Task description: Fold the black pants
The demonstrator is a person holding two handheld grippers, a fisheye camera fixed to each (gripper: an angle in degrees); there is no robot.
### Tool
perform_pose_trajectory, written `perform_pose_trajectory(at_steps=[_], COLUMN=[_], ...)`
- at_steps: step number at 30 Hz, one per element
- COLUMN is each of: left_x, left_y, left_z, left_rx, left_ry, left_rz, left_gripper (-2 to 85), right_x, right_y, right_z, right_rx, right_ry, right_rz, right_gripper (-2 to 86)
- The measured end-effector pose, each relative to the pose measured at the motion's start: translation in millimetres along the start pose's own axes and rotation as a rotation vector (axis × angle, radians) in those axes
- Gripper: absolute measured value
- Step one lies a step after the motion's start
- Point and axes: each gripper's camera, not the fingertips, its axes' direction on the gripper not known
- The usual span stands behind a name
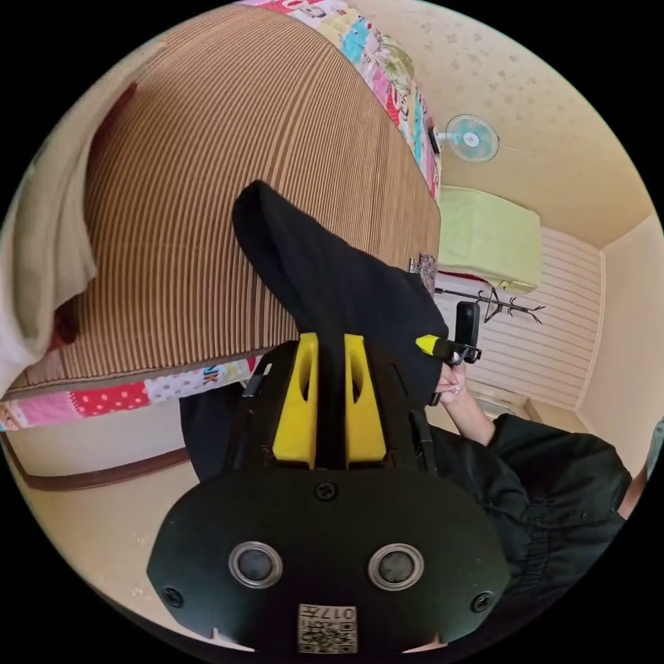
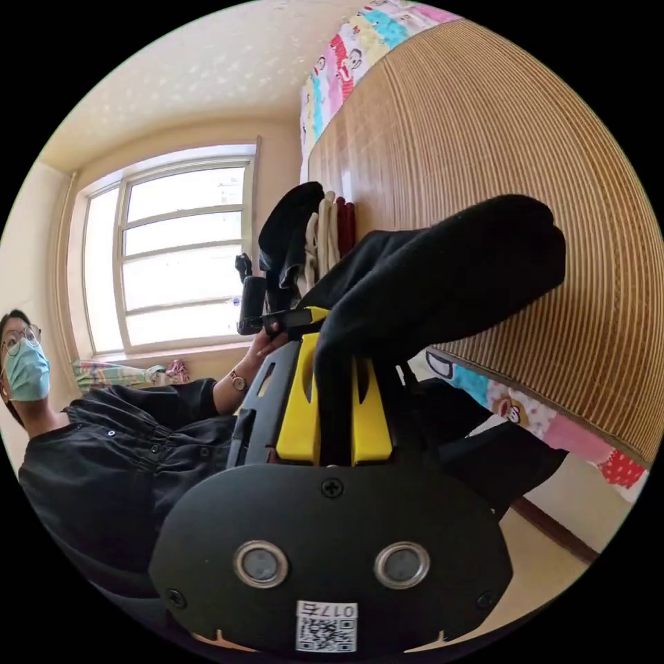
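Note:
The black pants [image 1: 325, 277] are held up in front of the mat-covered bed. In the left gripper view my left gripper [image 1: 330, 342] is shut, its yellow jaws pinching a fold of them; the cloth rises to a point above the jaws and drapes off to the right. There the right gripper's yellow tip [image 1: 429, 344] also grips the cloth, a hand [image 1: 453, 389] behind it. In the right gripper view my right gripper [image 2: 335, 349] is shut on the pants [image 2: 456, 270], which bunch up thickly to the right. The left gripper [image 2: 287, 319] holds the cloth just beyond.
A striped bamboo mat [image 1: 228, 173] covers the bed, over a patterned sheet [image 1: 111, 398]. A cream garment [image 1: 41, 242] lies on it. Folded clothes [image 2: 311, 235] are stacked on the mat. A person in black [image 2: 117, 443] sits by the window [image 2: 187, 256]. On the wall: a fan [image 1: 470, 137], a coat rack [image 1: 494, 304].

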Motion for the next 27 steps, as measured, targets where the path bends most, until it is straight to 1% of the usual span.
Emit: perform_pose_trajectory(at_steps=[1, 3, 4, 5, 7, 9, 11, 13, 14, 15, 16, 17, 18, 19, 20, 21, 22, 24, 25, 27], left_x=[15.2, 37.1, 51.1, 57.8, 85.1, 101.1, 105.2, 77.0, 67.2, 46.0, 20.7, 7.4, -22.5, -56.2, -65.0, -68.3, -66.9, -56.8, -46.8, -29.9], left_y=[14.2, 36.3, 53.0, 61.3, 95.8, 116.0, 126.0, 125.2, 123.0, 115.8, 105.2, 98.1, 82.6, 70.0, 69.0, 77.4, 84.5, 96.8, 109.6, 134.6], left_z=[-23.8, -64.0, -95.1, -110.6, -176.4, -219.6, -253.7, -280.3, -282.2, -278.8, -265.9, -255.5, -227.1, -189.5, -175.5, -162.7, -158.7, -153.3, -147.9, -140.2], left_rx=[0.046, 0.123, 0.202, 0.242, 0.416, 0.530, 0.604, 0.631, 0.632, 0.624, 0.583, 0.545, 0.416, 0.214, 0.196, 0.251, 0.271, 0.305, 0.356, 0.446], left_ry=[-0.015, -0.048, -0.069, -0.080, -0.149, -0.216, -0.291, -0.344, -0.360, -0.418, -0.491, -0.539, -0.646, -0.708, -0.705, -0.685, -0.634, -0.622, -0.630, -0.642], left_rz=[0.023, 0.053, 0.070, 0.078, 0.103, 0.106, 0.059, -0.225, -0.284, -0.381, -0.481, -0.519, -0.600, -0.675, -0.664, -0.671, -0.707, -0.734, -0.725, -0.715], left_gripper=[5.9, 5.8, 5.8, 5.8, 5.8, 6.0, 6.3, 7.6, 8.1, 9.8, 11.2, 11.8, 12.4, 12.6, 13.2, 14.5, 14.4, 14.1, 13.8, 13.1], right_x=[-14.3, -73.5, -88.5, -116.9, -156.0, -200.7, -227.0, -238.6, -236.3, -227.7, -222.6, -209.1, -194.2, -187.6, -175.8, -162.7, -155.2, -118.0, -107.3, -61.9], right_y=[-5.5, -28.9, -34.8, -47.8, -71.3, -109.8, -142.9, -178.4, -198.8, -213.1, -217.7, -222.2, -218.8, -213.9, -199.8, -182.2, -173.1, -133.8, -123.1, -76.0], right_z=[2.7, 15.0, 18.3, 25.7, 39.4, 64.4, 90.0, 125.0, 150.5, 173.9, 184.1, 199.6, 203.3, 200.5, 188.3, 170.2, 159.9, 104.9, 87.5, 8.9], right_rx=[-0.009, -0.049, -0.055, -0.066, -0.074, -0.083, -0.090, -0.133, -0.164, -0.195, -0.219, -0.286, -0.331, -0.340, -0.342, -0.348, -0.356, -0.362, -0.349, -0.258], right_ry=[-0.014, -0.057, -0.063, -0.085, -0.145, -0.209, -0.211, -0.157, -0.059, 0.062, 0.114, 0.187, 0.203, 0.181, 0.117, 0.101, 0.121, 0.288, 0.324, 0.418], right_rz=[-0.031, -0.169, -0.206, -0.271, -0.349, -0.444, -0.464, -0.401, -0.329, -0.269, -0.260, -0.231, -0.180, -0.163, -0.150, -0.144, -0.135, -0.065, -0.035, 0.138], right_gripper=[7.2, 7.5, 7.6, 7.7, 7.7, 7.6, 7.4, 7.4, 7.5, 7.7, 7.6, 7.5, 6.7, 6.3, 5.5, 5.0, 4.9, 5.0, 5.0, 5.1])
